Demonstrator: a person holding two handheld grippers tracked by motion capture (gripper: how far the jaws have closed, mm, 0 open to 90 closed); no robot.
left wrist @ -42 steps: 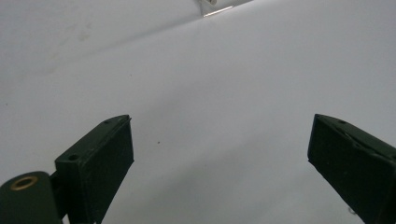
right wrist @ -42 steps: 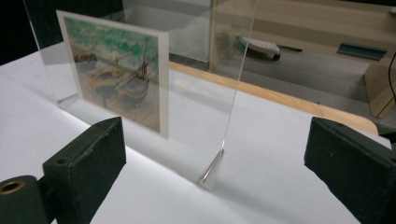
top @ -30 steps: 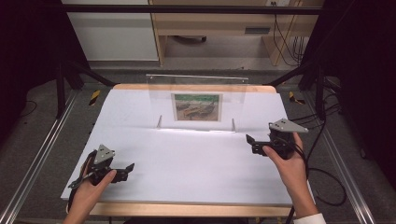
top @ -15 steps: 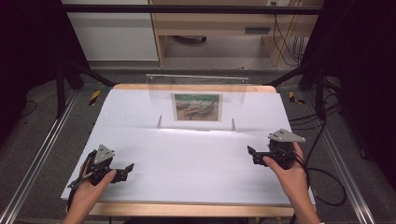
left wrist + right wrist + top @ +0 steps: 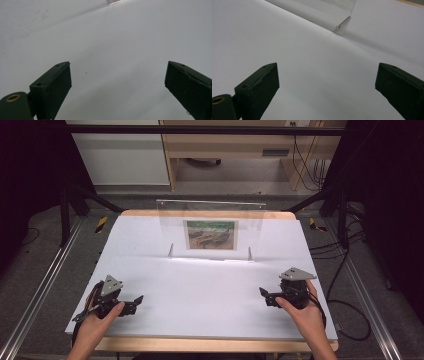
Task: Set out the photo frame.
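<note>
A person's hands hold two black grippers over a white table sheet (image 5: 210,280). My left gripper (image 5: 136,303) rests at the front left, jaws pointing right, open with nothing between them. My right gripper (image 5: 264,296) sits at the front right, jaws pointing left, also open and empty. In the left gripper view the gripper (image 5: 117,82) looks across bare white sheet (image 5: 112,45). The right gripper view has the gripper (image 5: 327,85) facing the sheet, with the foot of the clear stand (image 5: 342,25) far ahead.
A clear acrylic stand (image 5: 210,227) with a printed picture (image 5: 210,234) stands upright at the back middle of the sheet. The wooden table edge (image 5: 210,344) runs along the front. Metal rails (image 5: 35,295) flank the table; cables (image 5: 345,315) lie at the right.
The right hand has drawn its gripper back toward the front edge and slightly left. The left gripper has stayed where it was.
</note>
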